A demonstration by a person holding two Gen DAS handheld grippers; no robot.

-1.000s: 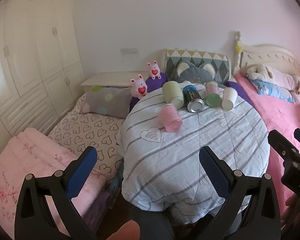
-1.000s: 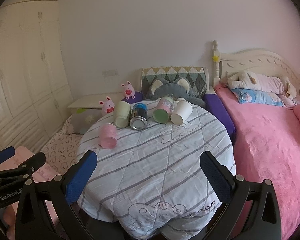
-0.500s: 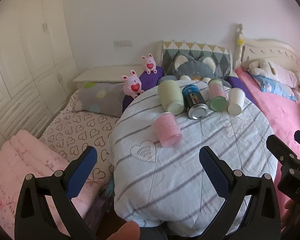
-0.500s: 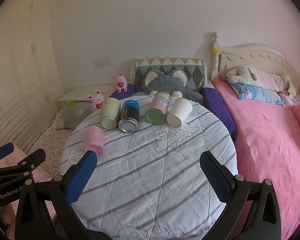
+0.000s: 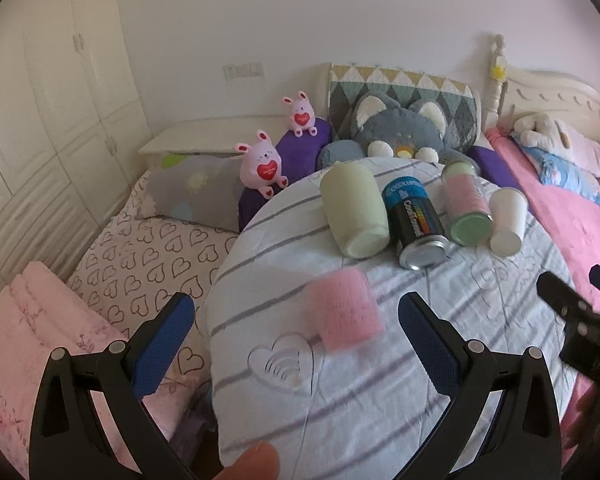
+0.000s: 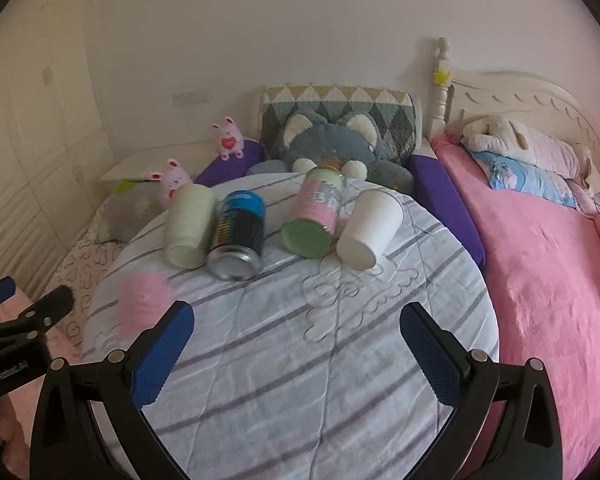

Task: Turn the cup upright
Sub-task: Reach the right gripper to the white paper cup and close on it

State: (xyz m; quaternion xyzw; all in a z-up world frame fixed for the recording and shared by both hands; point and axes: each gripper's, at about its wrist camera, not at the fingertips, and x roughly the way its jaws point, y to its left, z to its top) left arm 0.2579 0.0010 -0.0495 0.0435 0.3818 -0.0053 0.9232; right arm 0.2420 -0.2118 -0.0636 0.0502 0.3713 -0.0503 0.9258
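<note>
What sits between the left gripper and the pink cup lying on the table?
Nothing visible. The pink cup lies on its side on the striped tablecloth, just ahead of the open left gripper, with only bare cloth between. The pale green cup and can lie beyond it.

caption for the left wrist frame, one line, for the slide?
Open left tool faces a pink cup lying on its side on the striped round table.

pink cup [image 5: 343,311] | blue/blk can [image 5: 414,224] | wht cup [image 5: 507,221] | grey-striped wht cloth [image 5: 380,380] | pink bedspread [image 6: 548,264]
</note>
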